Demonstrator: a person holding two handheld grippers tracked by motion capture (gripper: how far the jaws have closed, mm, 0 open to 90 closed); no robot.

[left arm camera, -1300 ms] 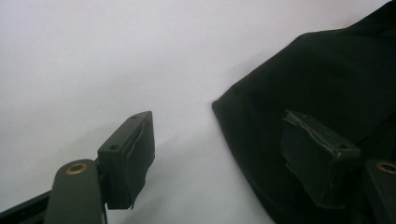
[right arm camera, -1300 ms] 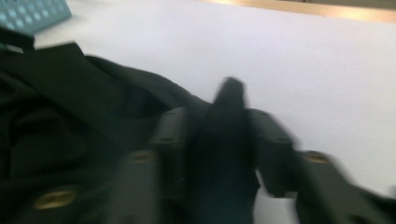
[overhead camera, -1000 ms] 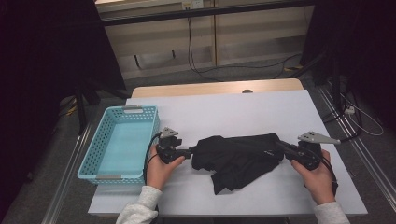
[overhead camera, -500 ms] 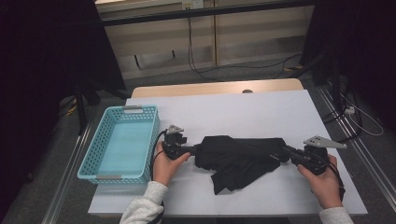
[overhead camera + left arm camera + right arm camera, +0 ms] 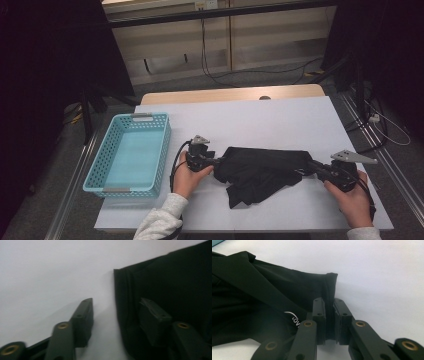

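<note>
left tongs (image 5: 115, 317): closing, apart astride black garment (image 5: 262, 170) hem; right tongs (image 5: 329, 315): clamping hem

From my remote station I see a white table (image 5: 280, 120) with a wooden strip (image 5: 225, 94) along its far edge. A turquoise perforated basket (image 5: 162, 150) stands at the near left of the table, long side running near to far, a grey handle tab at each short end. Beyond the table, black cables (image 5: 210, 65) trail over grey floor before pale wall panels (image 5: 165, 45). A metal rail (image 5: 385, 165) runs along the right.
</note>
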